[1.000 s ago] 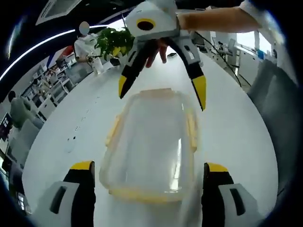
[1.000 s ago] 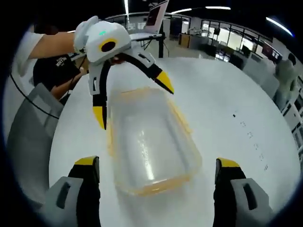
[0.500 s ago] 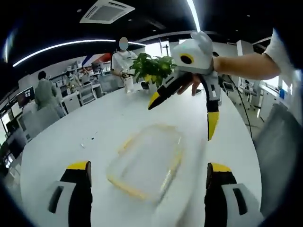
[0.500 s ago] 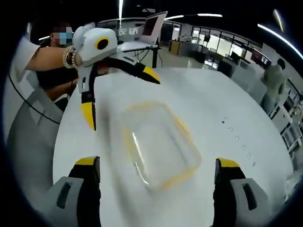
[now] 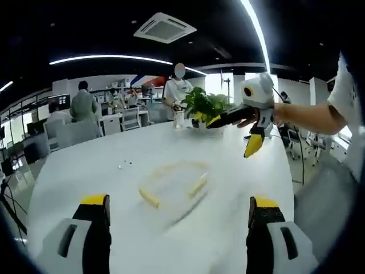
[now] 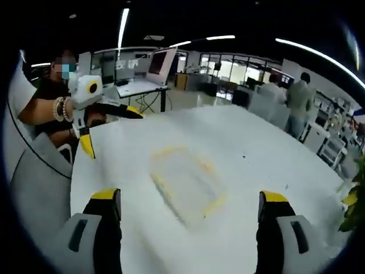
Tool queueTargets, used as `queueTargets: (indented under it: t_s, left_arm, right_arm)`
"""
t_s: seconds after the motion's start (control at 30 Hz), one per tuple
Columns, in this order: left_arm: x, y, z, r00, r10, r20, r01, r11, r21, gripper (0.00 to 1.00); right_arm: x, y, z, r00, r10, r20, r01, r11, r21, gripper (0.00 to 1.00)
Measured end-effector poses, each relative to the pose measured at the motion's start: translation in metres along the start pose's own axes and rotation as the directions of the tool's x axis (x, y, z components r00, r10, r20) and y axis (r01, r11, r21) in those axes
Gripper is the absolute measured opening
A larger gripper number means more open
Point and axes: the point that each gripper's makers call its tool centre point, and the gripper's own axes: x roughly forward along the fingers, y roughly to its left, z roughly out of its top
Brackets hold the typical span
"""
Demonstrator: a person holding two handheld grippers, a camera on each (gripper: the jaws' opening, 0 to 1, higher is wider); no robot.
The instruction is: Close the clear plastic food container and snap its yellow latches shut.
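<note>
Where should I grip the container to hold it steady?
Take the container across its short width, gripping the two long yellow-edged sides, coming down from above. It lies flat and low on the table, so only the rim gives the fingers purchase.

A large white table (image 5: 85, 171) with a rounded edge takes up the middle of an open office. At its far edge in the left gripper view a leafy green potted plant (image 5: 206, 105) stands, with a pale vase (image 5: 180, 119) just beside it. A few tiny dark specks (image 5: 122, 165) lie on the tabletop towards its left edge. Behind the plant a person in a white top (image 5: 178, 91) stands, and another in a grey-green jacket (image 5: 83, 106) stands further left among desks and chairs. Overhead, a ceiling air vent (image 5: 164, 27) sits beside long strip lights (image 5: 108, 57). In the right gripper view a monitor (image 6: 161, 61) stands on a desk past the table's far edge, and a person in a pale jacket (image 6: 296, 100) stands at the right.
</note>
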Motion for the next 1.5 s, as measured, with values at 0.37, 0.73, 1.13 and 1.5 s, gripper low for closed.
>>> queueTargets:
  t_s: [0.37, 0.73, 1.13, 1.5]
  left_arm:
    - [-0.073, 0.009, 0.017, 0.974, 0.181, 0.135, -0.176, 0.983, -0.055, 0.99]
    - [-0.138, -0.005, -0.016, 0.924, 0.357, 0.136, -0.349, 0.934, -0.077, 0.99]
    - [-0.137, -0.036, -0.035, 0.947, 0.311, 0.078, -0.302, 0.947, -0.11, 0.95]
    - [-0.13, -0.035, -0.059, 0.953, 0.303, -0.024, -0.304, 0.948, -0.095, 0.92]
  right_arm:
    - [-0.055, 0.03, -0.01, 0.977, -0.154, 0.147, 0.132, 0.98, 0.149, 0.91]
    - [-0.118, 0.051, -0.046, 0.876, -0.455, 0.158, 0.416, 0.88, 0.229, 0.9]
    - [-0.136, 0.09, -0.065, 0.889, -0.445, 0.106, 0.414, 0.881, 0.227, 0.81]
    - [-0.131, 0.083, -0.085, 0.892, -0.451, 0.041, 0.427, 0.868, 0.254, 0.83]
